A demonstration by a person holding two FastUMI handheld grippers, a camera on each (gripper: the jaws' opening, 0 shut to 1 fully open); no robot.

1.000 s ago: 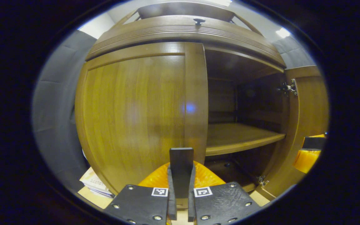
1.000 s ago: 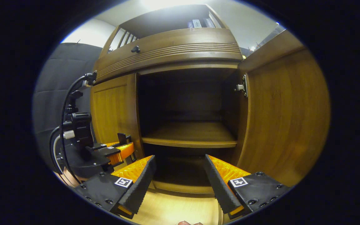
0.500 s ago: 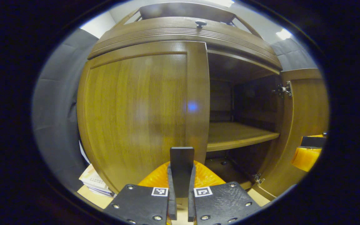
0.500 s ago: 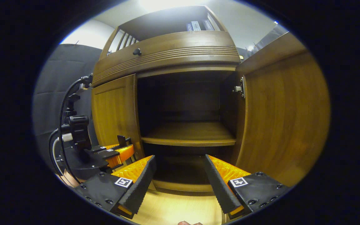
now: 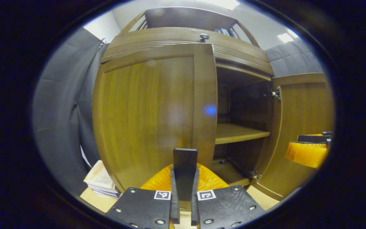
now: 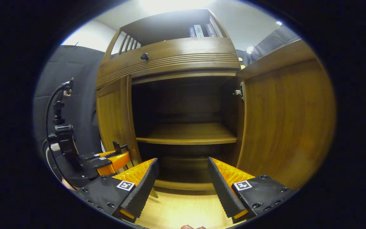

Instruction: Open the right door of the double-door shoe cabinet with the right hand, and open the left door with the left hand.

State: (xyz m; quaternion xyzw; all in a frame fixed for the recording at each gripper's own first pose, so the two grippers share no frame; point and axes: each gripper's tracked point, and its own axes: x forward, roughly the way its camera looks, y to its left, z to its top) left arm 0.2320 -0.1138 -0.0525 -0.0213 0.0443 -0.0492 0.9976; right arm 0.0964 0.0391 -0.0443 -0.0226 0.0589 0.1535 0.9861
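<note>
In the left gripper view, the left door (image 5: 151, 114) stands partly swung out from the shoe cabinet (image 5: 183, 38), and a stack of papers (image 5: 102, 183) lies on the floor at the door's lower left corner. The right door (image 6: 284, 121) stands wide open at the cabinet's right edge. Inside, a shelf (image 6: 186, 135) spans the compartment, and a drawer knob (image 6: 144, 56) sits on the front above the doors, with books (image 6: 200, 31) on the cabinet's top shelf.

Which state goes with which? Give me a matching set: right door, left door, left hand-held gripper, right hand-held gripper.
Things:
1. right door
2. left door
3. left hand-held gripper
4. right hand-held gripper

States:
a. fingers spread, nothing between them
b. swung wide, hinge showing
c. fingers clamped on the door's edge
d. ajar, edge off the cabinet front

Pairs: 1-b, 2-d, 3-c, 4-a
</note>
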